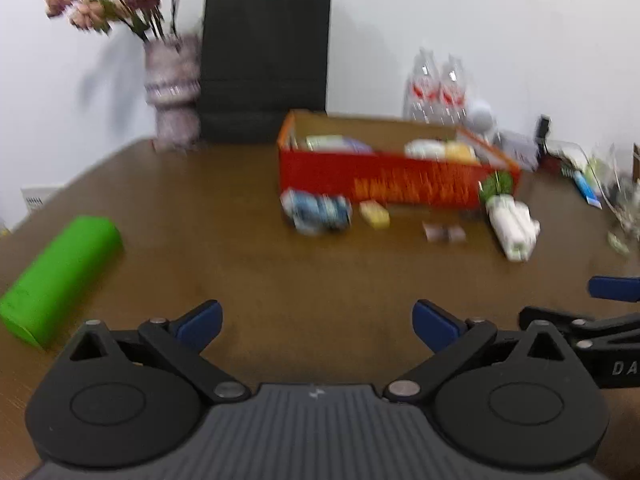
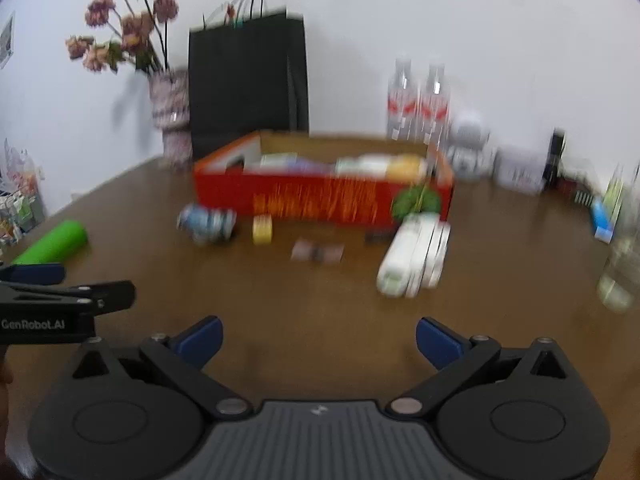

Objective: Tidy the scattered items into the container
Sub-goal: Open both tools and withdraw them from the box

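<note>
Hovering side by side over the bench, the left tool and right tool are both gaping apart, empty, facing the red box.

"GenRobot.AI" stands in white on the black side of the left gripper, at the near left of the right wrist view. In the left wrist view the right gripper shows only "DA". The red box's yellow print is too blurred to read.

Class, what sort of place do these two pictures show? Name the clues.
Probably a home or office room: a brown wooden table against a white wall, holding a vase of flowers, a black paper bag and water bottles.
</note>
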The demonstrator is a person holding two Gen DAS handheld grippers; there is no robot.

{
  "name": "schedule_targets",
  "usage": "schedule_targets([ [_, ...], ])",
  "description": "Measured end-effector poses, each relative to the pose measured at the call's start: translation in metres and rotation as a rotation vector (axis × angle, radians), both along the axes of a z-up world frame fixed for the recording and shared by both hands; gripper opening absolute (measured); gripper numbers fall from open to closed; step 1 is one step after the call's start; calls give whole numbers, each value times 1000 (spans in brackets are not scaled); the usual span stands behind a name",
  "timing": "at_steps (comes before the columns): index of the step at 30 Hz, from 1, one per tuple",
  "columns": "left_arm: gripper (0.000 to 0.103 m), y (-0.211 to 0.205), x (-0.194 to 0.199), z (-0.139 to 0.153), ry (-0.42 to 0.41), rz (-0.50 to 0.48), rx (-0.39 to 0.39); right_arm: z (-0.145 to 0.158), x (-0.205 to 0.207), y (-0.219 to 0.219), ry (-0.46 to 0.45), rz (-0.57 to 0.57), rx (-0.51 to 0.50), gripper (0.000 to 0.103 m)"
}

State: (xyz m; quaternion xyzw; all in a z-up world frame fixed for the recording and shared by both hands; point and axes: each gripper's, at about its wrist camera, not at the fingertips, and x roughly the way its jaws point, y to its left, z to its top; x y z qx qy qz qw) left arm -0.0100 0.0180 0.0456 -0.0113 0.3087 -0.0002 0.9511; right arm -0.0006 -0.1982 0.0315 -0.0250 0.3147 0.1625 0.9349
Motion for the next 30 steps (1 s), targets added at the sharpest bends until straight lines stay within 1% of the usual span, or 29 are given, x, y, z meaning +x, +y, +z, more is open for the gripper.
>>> schedule_targets([
  [2,103,-4,3,-7,20,-17,24,-10,1,2,32,-3,1,103],
  [5,103,-8,7,-17,48,-38,56,-20,5,5,50,-24,-22,103],
  [8,103,-8,10,-25,80,-40,51,-23,7,3,67,-38,1,103],
  [11,103,-7,10,-29,100,-36,50,-28,10,3,80,-48,2,103],
  [15,103,-8,10,-32,104,-39,43,-31,9,4,70,-58,-13,103],
  [19,103,-7,10,-33,96,-21,34,-33,7,11,59,-65,-60,103],
  [30,103,-8,9,-33,93,-17,33,-33,6,9,58,-63,-55,103],
])
